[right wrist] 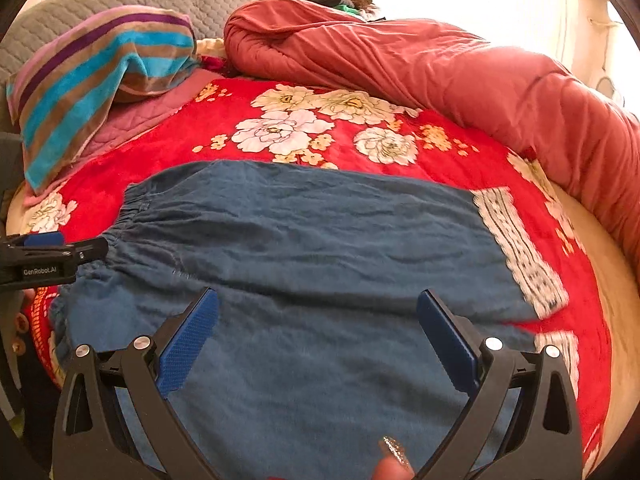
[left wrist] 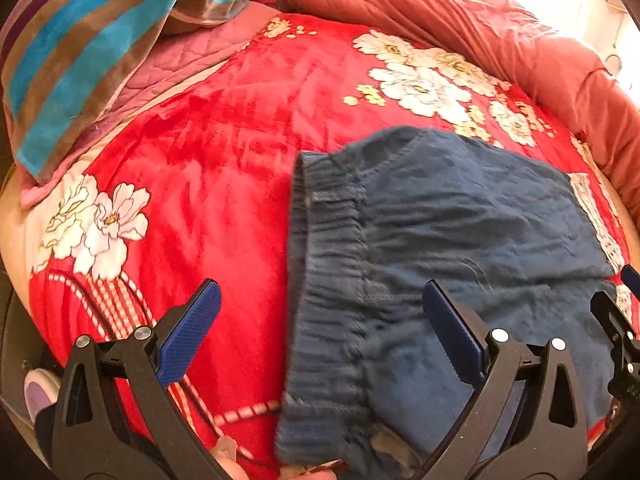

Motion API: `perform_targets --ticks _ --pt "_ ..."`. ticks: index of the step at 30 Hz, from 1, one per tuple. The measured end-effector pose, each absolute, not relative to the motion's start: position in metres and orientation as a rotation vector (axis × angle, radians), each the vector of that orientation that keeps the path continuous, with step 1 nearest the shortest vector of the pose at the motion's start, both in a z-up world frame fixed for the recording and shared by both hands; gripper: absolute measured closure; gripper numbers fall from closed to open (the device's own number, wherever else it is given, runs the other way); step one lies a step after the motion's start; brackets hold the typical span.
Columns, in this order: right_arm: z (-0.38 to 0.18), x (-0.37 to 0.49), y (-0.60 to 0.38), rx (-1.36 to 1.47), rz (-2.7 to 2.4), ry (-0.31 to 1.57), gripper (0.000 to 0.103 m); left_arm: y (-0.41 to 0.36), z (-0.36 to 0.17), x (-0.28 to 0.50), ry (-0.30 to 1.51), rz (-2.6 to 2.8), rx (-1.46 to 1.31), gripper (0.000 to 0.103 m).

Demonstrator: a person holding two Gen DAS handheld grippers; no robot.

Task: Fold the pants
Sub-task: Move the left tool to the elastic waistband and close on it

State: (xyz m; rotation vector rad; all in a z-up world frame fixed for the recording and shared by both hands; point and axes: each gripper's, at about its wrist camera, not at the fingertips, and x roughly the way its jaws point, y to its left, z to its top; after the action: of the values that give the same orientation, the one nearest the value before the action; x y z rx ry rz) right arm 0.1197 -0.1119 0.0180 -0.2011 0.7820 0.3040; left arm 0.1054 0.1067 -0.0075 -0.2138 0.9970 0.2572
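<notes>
I saw the blue denim pants with an elastic waistband (right wrist: 304, 240) lying flat on the red floral plush blanket (right wrist: 192, 132), the waistband to the left and the white lace-trimmed cuffs (right wrist: 516, 248) to the right. They seemed already folded once lengthwise, one leg over the other (the lower cuff showed a little offset), so I judged the crosswise folds were left. My left gripper (left wrist: 320, 332) was spread wide, holding nothing, above the waistband. My right gripper (right wrist: 316, 340) was also released, hovering over the middle of the legs. The striped towel (right wrist: 100, 80) and the rolled coral quilt (right wrist: 420, 64) lay well apart behind.
</notes>
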Motion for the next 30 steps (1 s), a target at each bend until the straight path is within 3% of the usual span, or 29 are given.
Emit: perform_targets --ticks 17,26,28,30 --pt "0.011 0.195 -0.045 -0.388 0.385 0.762 0.004 0.148 -0.023 0.17 1.055 0.23 -0.251 0.008" --pt "-0.01 0.255 -0.028 -0.458 0.446 0.849 0.004 0.15 -0.036 0.191 1.073 0.177 -0.242 0.008" --pt "-0.014 0.263 -0.024 -0.472 0.469 0.869 0.004 0.148 -0.038 0.193 1.068 0.181 -0.225 0.011" --pt "-0.019 0.27 -0.02 -0.495 0.481 0.886 0.004 0.147 -0.038 0.195 1.061 0.176 -0.213 0.028"
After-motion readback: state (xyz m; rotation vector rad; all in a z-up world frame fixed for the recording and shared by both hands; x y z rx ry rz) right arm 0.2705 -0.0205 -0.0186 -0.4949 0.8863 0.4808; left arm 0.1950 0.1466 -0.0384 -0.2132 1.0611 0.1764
